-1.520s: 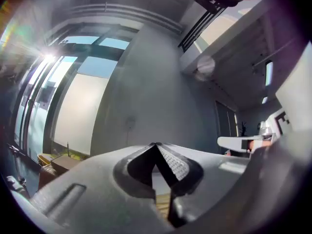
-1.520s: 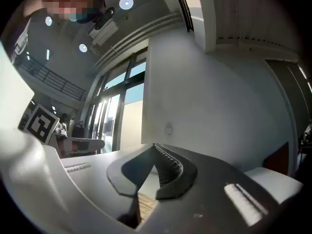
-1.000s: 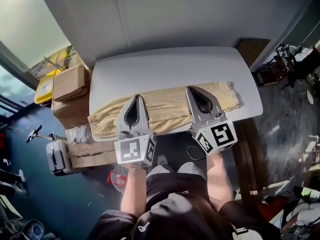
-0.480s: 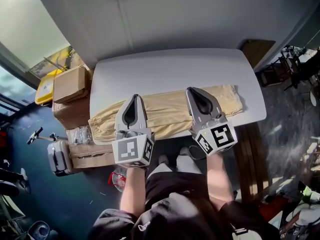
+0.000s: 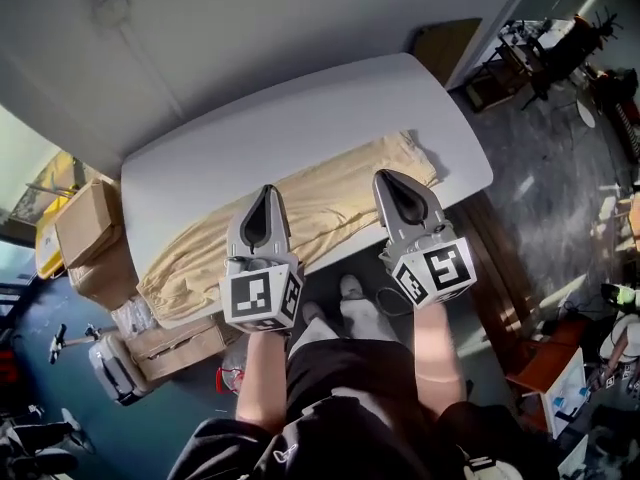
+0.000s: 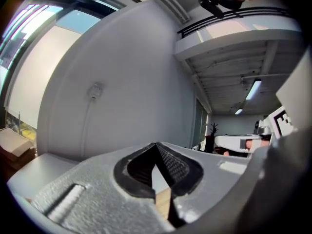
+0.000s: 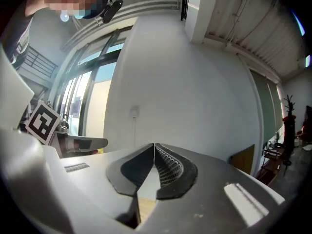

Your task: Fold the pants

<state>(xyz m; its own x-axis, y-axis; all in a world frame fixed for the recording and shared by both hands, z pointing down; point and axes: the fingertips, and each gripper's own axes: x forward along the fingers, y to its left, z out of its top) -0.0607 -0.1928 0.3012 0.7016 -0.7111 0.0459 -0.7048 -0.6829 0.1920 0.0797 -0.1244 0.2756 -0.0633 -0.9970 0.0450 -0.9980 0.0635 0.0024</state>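
Beige pants (image 5: 330, 203) lie stretched out flat along the near edge of the white table (image 5: 300, 118), slanting from low left to high right. My left gripper (image 5: 268, 190) hovers over their middle-left part with its tips together and no cloth between them. My right gripper (image 5: 382, 176) is above the right part; its jaws are just starting to open, tips still touching, nothing between them. In the left gripper view the tips (image 6: 156, 145) meet and a beige strip of the pants (image 6: 163, 201) shows below. The right gripper view shows meeting tips (image 7: 154, 145) over beige cloth (image 7: 146, 206).
Cardboard boxes (image 5: 85, 233) are stacked on the floor left of the table, with another box (image 5: 175, 343) nearer me. A wooden panel (image 5: 445, 48) stands at the table's far right corner. The person's shoes (image 5: 350, 290) are by the near table edge.
The head view has swung, so the table and pants now lie slanted and further left. Both grippers stay together over the pants, tips together as before.
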